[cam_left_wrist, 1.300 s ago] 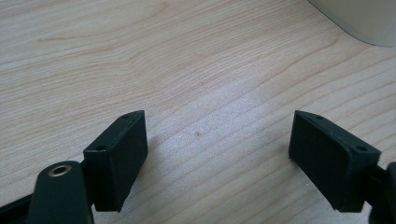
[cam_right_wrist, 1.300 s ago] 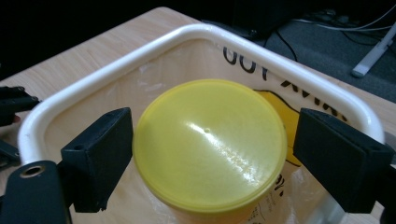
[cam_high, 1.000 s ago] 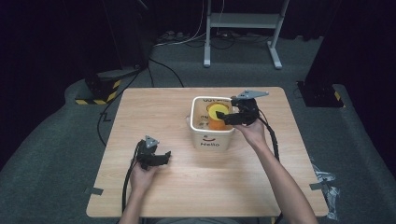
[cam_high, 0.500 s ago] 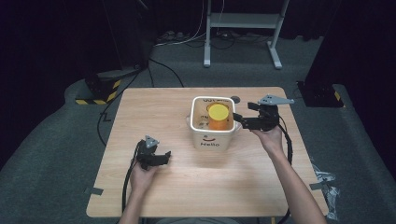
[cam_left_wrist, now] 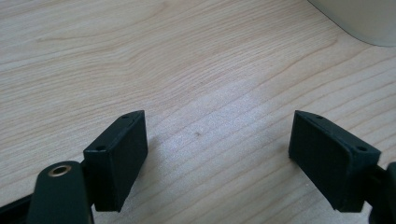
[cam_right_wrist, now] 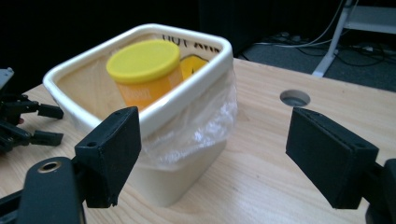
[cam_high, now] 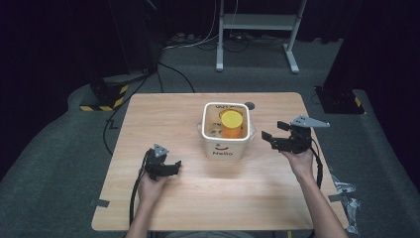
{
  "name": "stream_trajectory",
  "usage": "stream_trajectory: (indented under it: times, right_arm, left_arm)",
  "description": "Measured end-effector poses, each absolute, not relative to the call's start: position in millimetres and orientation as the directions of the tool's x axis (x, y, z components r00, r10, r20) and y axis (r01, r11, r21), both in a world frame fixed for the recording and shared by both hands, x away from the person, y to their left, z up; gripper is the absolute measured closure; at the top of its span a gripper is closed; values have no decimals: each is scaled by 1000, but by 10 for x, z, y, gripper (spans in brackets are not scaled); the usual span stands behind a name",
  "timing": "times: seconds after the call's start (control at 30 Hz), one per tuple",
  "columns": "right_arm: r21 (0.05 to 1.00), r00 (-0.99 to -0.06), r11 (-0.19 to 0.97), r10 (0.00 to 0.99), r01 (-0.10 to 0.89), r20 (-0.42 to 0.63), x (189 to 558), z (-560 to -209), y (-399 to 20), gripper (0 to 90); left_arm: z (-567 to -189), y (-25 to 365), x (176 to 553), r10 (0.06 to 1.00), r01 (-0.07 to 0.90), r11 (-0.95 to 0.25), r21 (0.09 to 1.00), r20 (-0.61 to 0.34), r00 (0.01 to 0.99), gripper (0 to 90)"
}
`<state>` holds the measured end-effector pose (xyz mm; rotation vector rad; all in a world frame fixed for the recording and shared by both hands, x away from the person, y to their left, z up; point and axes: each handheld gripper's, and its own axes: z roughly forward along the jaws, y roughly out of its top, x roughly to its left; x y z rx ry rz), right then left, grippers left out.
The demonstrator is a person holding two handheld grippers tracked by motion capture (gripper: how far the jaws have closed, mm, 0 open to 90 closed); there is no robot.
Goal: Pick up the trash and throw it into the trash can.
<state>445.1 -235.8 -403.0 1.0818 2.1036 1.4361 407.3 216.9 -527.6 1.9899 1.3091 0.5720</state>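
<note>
orange jar (cam_high: 232,124) upright inside white bin (cam_high: 214,147) near desk (cam_high: 163,119) far edge, just left of right gripper (cam_high: 273,133), jaws released, just been closing, nothing between; left gripper (cam_high: 174,167) released, farther off.

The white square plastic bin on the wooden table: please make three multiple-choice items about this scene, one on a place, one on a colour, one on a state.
1. Where is the orange jar with the round yellow lid?
A. inside the white square plastic bin
B. on the wooden table
C. in the right tongs

2. What colour is the jar's lid?
A. red
B. yellow
C. blue

3. How are the left tongs?
A. shut on the jar
B. shut on the bin
C. open, holding nothing

Key: 1 A, the bin's walls surround the jar; 2 B, the right gripper view shows it yellow; 3 C, bare wood lies between the jaws.
</note>
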Motion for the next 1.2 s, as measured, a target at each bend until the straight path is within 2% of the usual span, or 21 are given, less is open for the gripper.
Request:
stream_trajectory:
  times: [0.83,1.2]
  right_arm:
    - [849,-550,175,821,498,153,4306,-4766,-2479,218]
    - [802,-527,237,843,548,111,4361,-4982,-2425,222]
  left_arm:
    - [-5276,2169,4073,917,619,-265,739,-5,398,198]
    - [-5276,2169,4073,917,619,-264,739,-5,398,198]
